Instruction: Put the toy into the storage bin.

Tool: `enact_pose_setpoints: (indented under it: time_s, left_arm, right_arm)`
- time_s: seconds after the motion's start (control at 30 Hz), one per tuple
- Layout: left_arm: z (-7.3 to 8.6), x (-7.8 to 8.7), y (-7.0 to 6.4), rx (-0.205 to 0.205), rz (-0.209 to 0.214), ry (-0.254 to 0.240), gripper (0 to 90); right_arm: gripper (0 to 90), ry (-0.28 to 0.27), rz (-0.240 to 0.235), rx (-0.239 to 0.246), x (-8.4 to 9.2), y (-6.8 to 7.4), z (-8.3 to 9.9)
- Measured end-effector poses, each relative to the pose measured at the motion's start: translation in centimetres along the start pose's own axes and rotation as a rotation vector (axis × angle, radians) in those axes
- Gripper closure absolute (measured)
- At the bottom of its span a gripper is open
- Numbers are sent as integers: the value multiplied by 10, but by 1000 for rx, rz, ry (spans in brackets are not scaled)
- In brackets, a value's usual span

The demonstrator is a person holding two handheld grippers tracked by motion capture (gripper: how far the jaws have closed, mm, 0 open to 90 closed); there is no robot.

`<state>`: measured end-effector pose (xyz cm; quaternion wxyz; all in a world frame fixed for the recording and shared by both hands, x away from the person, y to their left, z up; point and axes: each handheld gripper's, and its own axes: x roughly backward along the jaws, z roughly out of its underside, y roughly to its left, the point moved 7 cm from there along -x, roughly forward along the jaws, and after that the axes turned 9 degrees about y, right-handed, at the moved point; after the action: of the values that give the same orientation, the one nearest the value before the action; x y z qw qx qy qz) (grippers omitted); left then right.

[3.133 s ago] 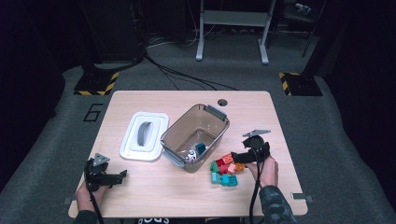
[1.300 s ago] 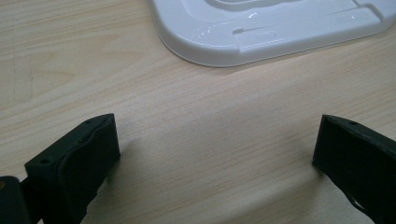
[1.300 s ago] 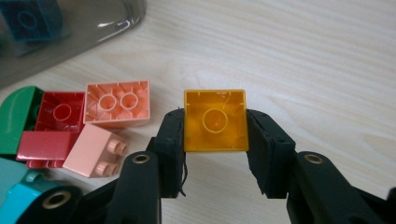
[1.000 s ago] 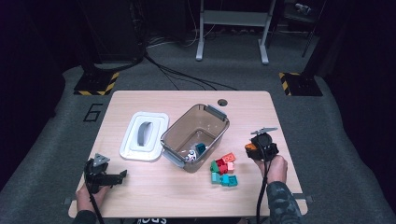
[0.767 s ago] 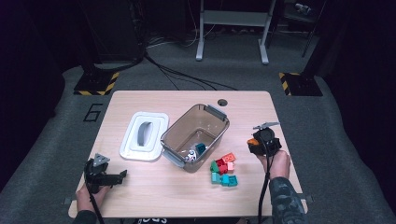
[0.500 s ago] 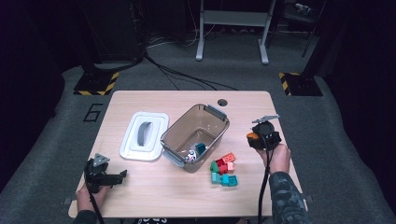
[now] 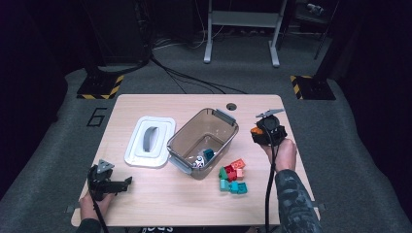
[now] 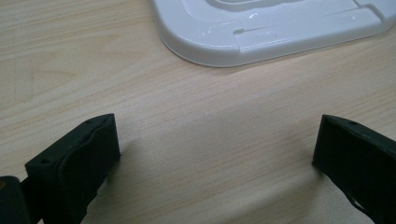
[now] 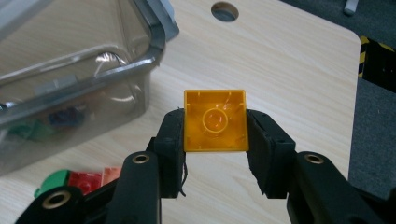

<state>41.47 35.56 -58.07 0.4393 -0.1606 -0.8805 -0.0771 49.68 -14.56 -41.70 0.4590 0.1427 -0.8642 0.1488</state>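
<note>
Table (image 7: 160,204) near right edge: right tongs (image 9: 215,128) clamp orange block (image 9: 215,120) beside bin (image 7: 201,141); left tongs (image 8: 215,149) apart.

- Desk (image 7: 145,104) evenly lit from overhead; room behind dark.
- Glare streaks on white lid (image 8: 261,32).
- Soft shadows under left tongs (image 8: 215,154).
- High view soft, slightly grainy.

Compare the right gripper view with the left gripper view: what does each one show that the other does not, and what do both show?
Right gripper view: an orange block clamped between the right gripper, the clear bin and a table hole. Left gripper view: the white lid, and the left gripper open with nothing between its jaws. Both share the wooden table.
</note>
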Motion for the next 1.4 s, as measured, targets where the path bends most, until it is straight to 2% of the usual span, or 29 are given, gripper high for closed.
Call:
enact_pose_setpoints:
  time_s: [0.27, 0.6, 0.77, 0.93, 0.97, 1.0, 1.4]
  left_arm:
    - [0, 0, 0, 2, -1, 1, 3]
    - [-1, -1, 0, 4, -2, -8, 3]
    - [0, 0, 0, 1, 2, 0, 3]
    - [-1, -1, 0, 4, -1, -11, 3]
    - [-1, -1, 0, 4, -1, -11, 3]
    - [-1, -1, 0, 4, -1, -12, 3]
    - [-1, -1, 0, 5, -4, -12, 3]
  right_arm:
    - [590, -18, -18, 30, 5, 15, -25]
    - [590, -17, -45, 103, -6, 48, -48]
    - [589, -2, -62, 127, -15, 60, -51]
    - [589, 20, -72, 128, -27, 69, -50]
    - [588, 22, -71, 142, -29, 69, -49]
    - [587, 30, -74, 128, -30, 71, -48]
    - [578, 61, -59, 187, -39, 78, -43]
